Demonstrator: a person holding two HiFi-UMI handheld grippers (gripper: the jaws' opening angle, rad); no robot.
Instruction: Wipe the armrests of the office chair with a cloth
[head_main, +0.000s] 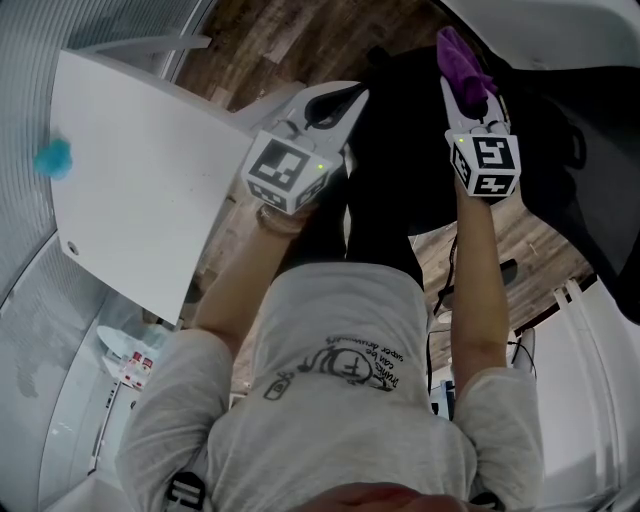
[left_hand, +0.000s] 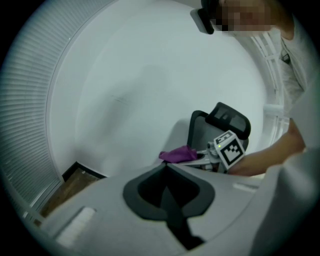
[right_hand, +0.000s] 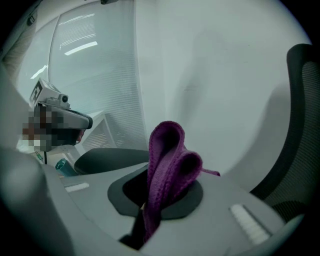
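Purple cloth (right_hand: 167, 165) folded, clamped in my right tongs (right_hand: 145, 210), ready for wiping | left tongs (left_hand: 170, 200) closed, empty | office chair (left_hand: 227, 117) ahead of both, wiping not begun, I judge

A person in a grey T-shirt (head_main: 340, 400) stands with both arms stretched forward. The black office chair (head_main: 548, 200) fills the right side. The right tool (head_main: 468, 98) is at the chair's left edge, with a purple cloth (head_main: 458, 52) bunched at its tip. The left tool (head_main: 338, 108) is farther left of the chair. Farther left still is a white bench (head_main: 130, 190), on wooden floor (head_main: 280, 45).
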